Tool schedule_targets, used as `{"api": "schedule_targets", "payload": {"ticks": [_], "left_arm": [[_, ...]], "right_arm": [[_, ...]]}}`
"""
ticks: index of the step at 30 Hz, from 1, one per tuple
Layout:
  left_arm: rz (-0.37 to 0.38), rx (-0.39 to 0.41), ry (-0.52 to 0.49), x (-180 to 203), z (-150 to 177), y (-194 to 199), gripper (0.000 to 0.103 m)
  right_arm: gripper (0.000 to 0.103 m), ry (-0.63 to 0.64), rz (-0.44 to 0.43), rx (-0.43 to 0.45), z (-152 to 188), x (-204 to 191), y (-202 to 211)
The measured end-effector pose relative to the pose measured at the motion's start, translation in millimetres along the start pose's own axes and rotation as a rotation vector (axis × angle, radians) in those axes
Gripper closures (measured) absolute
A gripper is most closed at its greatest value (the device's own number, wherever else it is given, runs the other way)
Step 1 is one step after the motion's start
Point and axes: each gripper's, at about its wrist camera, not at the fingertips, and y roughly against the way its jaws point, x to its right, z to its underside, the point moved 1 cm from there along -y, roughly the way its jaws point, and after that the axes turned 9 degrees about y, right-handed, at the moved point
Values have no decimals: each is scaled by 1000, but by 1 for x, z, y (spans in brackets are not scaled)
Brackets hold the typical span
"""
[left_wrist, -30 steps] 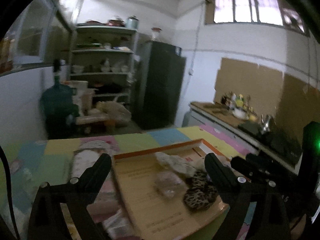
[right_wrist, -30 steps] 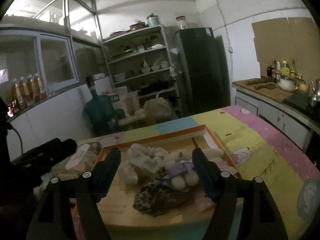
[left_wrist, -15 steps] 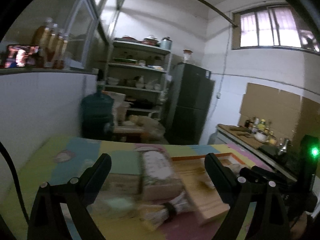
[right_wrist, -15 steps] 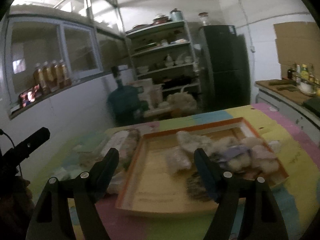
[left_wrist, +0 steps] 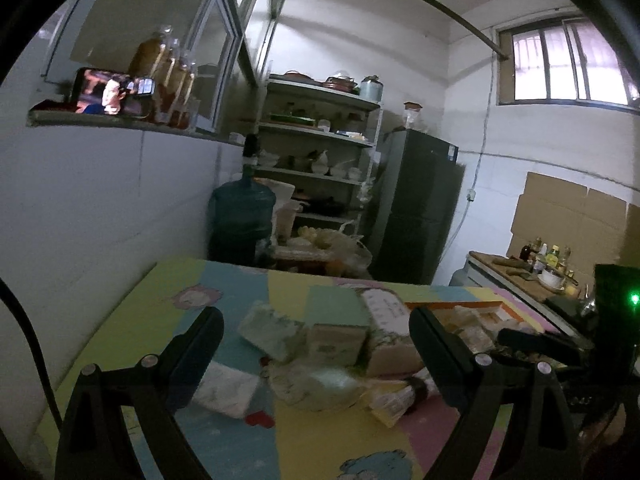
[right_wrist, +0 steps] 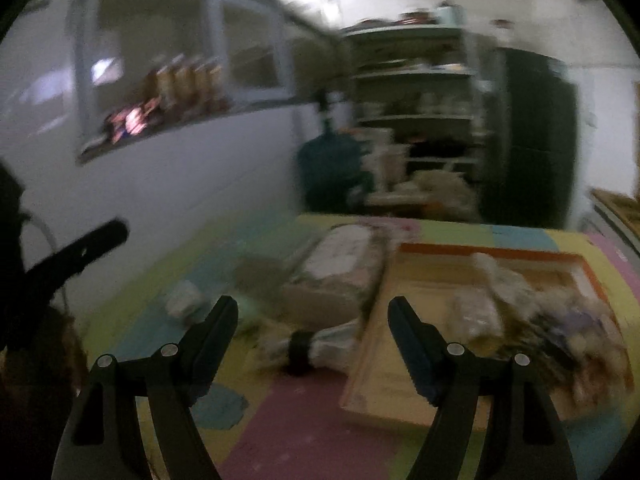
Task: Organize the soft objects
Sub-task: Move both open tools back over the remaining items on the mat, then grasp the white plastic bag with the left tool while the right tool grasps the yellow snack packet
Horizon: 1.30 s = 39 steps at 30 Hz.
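- Both of your grippers have swung away from the tray toward the pile of packages beside it; a second ago each camera looked straight onto the tray, and now the left one looks past its left edge.
- Your left gripper (left_wrist: 316, 334) hangs above the table with its jaws wide apart and nothing between the pads.
- Your right gripper (right_wrist: 312, 322) is likewise spread wide and empty, held over the table (right_wrist: 304, 412) just left of the tray's near corner.
- Between your left fingers you see the loose pile: a pale green-grey wrapped block (left_wrist: 272, 330), a tan boxy pack (left_wrist: 338, 340) touching it, and a long patterned pillow-like pack (left_wrist: 386, 320) lying lengthwise against the tray's side.
- Nearer to you lie a white folded pack (left_wrist: 228, 392), a crumpled clear bag (left_wrist: 316, 386), and a rolled bundle with a dark band (left_wrist: 416, 390).
- From the right camera that same banded bundle (right_wrist: 304, 350) sits between the fingers, close to the tray's left edge; the view is blurred, so finer detail is lost.
- Your orange-rimmed tray (right_wrist: 404, 248) rests on the table's right part and holds a heap of soft items (right_wrist: 532, 312) crowded toward its right half, the left half mostly bare wood.
- Your left gripper's finger shows at the left edge of the right camera's view, well clear of the pile.
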Motion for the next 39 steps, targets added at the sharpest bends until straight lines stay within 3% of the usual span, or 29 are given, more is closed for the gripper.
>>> {"api": "schedule_targets", "payload": {"ticks": [5, 8, 18, 21, 28, 34, 39], "left_arm": [[-8, -17, 18, -18, 6, 4, 8], [-10, -21, 37, -27, 9, 8, 8], [-52, -33, 80, -60, 16, 12, 8], [-58, -49, 94, -69, 18, 8, 8], [-65, -85, 115, -86, 22, -4, 8], [-74, -101, 142, -98, 26, -9, 8], [-81, -123, 140, -104, 29, -14, 8]], "right_arm": [[25, 318, -251, -181, -3, -18, -35], [25, 470, -315, -281, -4, -26, -55], [25, 797, -341, -506, 9, -44, -108], [36, 863, -334, -546, 14, -46, -120], [43, 934, -314, -591, 20, -44, -139], [57, 923, -319, -608, 14, -43, -149], [59, 725, -405, -580, 4, -42, -148]]}}
